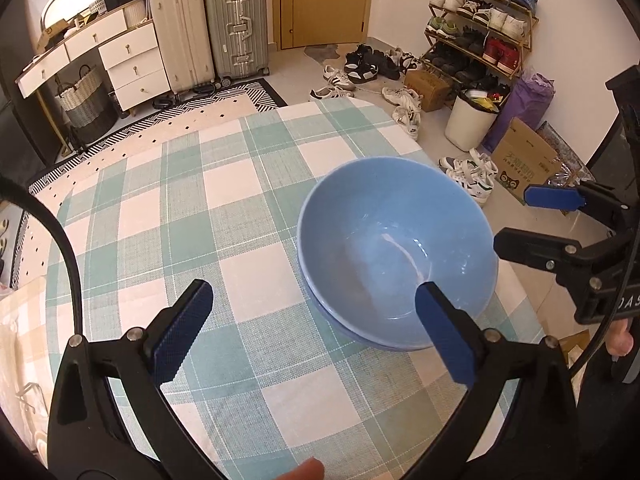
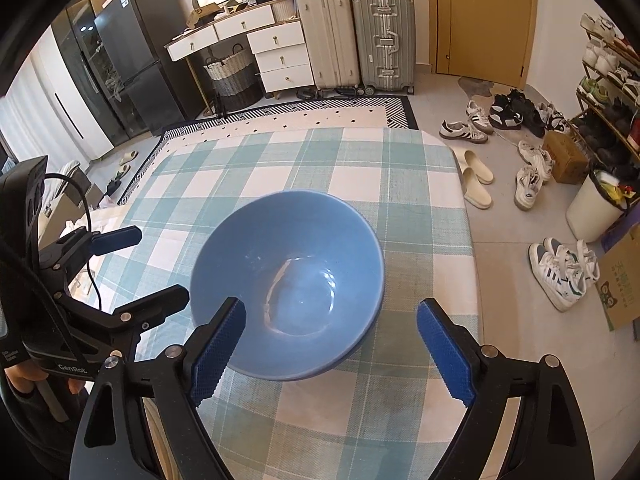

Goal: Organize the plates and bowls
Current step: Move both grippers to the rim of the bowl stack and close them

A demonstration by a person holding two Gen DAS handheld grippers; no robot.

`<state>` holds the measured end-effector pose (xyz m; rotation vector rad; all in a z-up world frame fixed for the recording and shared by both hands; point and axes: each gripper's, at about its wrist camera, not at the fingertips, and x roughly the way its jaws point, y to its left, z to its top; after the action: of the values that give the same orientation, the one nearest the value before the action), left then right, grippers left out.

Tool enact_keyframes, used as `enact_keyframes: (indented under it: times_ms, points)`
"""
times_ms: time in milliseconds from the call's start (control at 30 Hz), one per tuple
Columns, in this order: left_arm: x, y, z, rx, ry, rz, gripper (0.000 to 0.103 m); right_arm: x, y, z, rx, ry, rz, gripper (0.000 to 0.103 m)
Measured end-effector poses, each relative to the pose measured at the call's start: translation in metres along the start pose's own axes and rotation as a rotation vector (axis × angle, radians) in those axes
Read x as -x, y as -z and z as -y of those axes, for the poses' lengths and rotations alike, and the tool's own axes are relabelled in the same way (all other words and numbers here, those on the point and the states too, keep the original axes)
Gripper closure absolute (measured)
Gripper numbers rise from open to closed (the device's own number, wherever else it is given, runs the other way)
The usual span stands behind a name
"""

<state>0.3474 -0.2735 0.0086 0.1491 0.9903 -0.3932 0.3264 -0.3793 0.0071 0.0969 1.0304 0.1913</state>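
Observation:
A light blue bowl (image 1: 396, 248) sits nested in a second blue bowl, whose rim shows beneath it, on a table with a green-and-white checked cloth (image 1: 208, 208). The stack also shows in the right wrist view (image 2: 288, 284). My left gripper (image 1: 316, 336) is open and empty, above the table just left of the bowls, its right finger over the bowl's near rim. My right gripper (image 2: 332, 348) is open and empty, just in front of the bowls. It shows at the right edge of the left wrist view (image 1: 528, 220). The left gripper also shows in the right wrist view (image 2: 152, 268).
Around the table lies a patterned rug (image 2: 280, 116). Behind it stand a white drawer unit (image 2: 280, 52), two suitcases (image 2: 356, 32) and a dark fridge (image 2: 116, 60). Loose shoes (image 2: 560, 272), a shoe rack (image 1: 480, 20), a white bin (image 1: 472, 120) and a cardboard box (image 1: 524, 160) are on the right.

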Motion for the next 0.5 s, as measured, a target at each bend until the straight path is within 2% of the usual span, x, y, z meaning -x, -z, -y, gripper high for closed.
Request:
enact_keyframes:
  times_ms: [500]
  points:
    - [-0.027,-0.003,-0.002,0.021,0.007,-0.039,0.003,-0.025,-0.002,0.013,-0.013,-0.005,-0.028,0.014]
